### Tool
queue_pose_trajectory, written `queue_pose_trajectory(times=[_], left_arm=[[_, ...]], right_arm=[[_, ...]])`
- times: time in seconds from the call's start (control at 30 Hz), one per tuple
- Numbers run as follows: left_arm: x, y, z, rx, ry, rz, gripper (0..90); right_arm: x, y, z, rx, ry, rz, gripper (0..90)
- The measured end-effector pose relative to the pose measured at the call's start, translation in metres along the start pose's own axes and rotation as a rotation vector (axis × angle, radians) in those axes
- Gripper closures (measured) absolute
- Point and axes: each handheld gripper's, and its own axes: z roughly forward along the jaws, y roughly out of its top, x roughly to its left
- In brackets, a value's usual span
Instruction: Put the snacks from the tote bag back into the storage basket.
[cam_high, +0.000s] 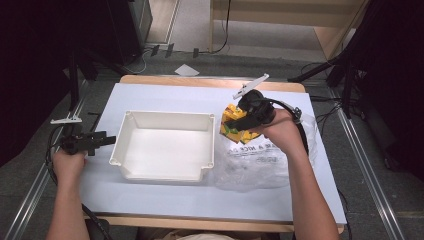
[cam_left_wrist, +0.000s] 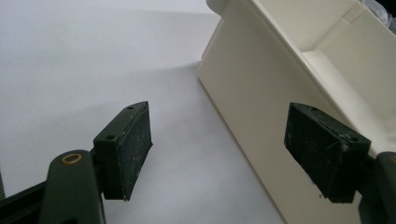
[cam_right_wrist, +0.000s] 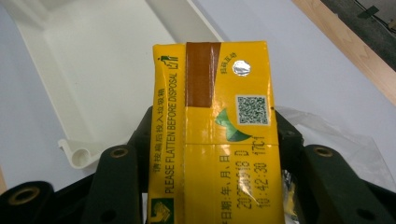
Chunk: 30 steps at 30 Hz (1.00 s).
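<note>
Juice carton (cam_right_wrist: 215, 135) is being clamped by right gripper (cam_high: 239, 123) near bench's far-right edge; left gripper (cam_left_wrist: 231, 154), jaws apart, is idling; carton should be lowered level into white bin (cam_high: 165, 172).

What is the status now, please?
Right gripper shut on yellow carton, above plastic bag. Left gripper open, beside white bin. Path to bin looks clear.

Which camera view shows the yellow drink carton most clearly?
The right gripper view: the yellow drink carton sits close between the right gripper's jaws, print readable. The high view shows it small, partly hidden by the hand.
</note>
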Motion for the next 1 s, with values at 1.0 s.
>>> queue_pose_trajectory(times=[1.0], left_arm=[[0.000, -0.006, -0.010, -0.010, 0.015, 0.003, 24.2]], right_arm=[[0.022, 0.028, 0.020, -0.019, 0.042, -0.072, 52.2]])
